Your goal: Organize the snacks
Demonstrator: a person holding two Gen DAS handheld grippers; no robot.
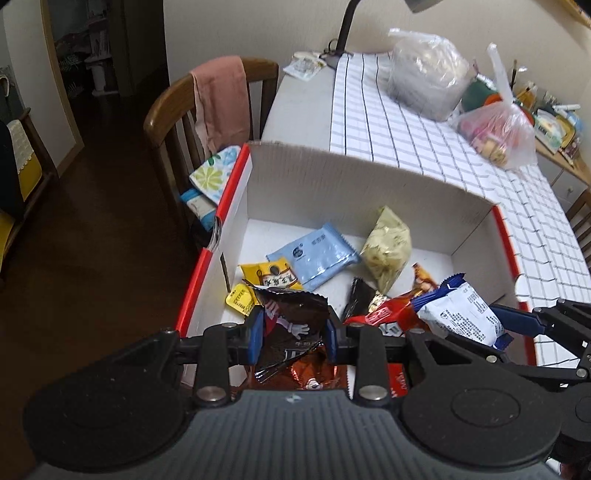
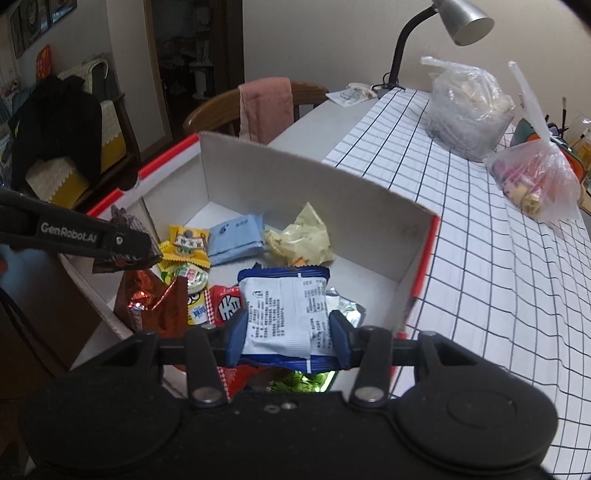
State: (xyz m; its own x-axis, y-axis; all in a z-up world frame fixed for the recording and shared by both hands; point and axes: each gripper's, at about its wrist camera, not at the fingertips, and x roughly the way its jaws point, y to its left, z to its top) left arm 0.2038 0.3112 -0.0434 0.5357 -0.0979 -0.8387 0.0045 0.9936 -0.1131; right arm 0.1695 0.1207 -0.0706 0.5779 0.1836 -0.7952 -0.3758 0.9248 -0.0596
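Left claw [image 1: 293, 338] clamped on brown packet [image 1: 291, 314], right claw [image 2: 288, 334] on white packet [image 2: 284, 310], above box [image 2: 295, 177] on checked tablecloth [image 2: 480, 258].

Box [image 1: 369, 184] near wall hidden behind tool body. Packets at box's near end partly covered by held wrappers. Lamp [image 1: 345, 33] head beyond box cut by top edge. Wrapper print too small to read.

Desk lamp [image 2: 461, 22]; wooden chair [image 1: 173, 107] w/ pink cloth [image 1: 221, 99]; checked tablecloth [image 2: 498, 258].
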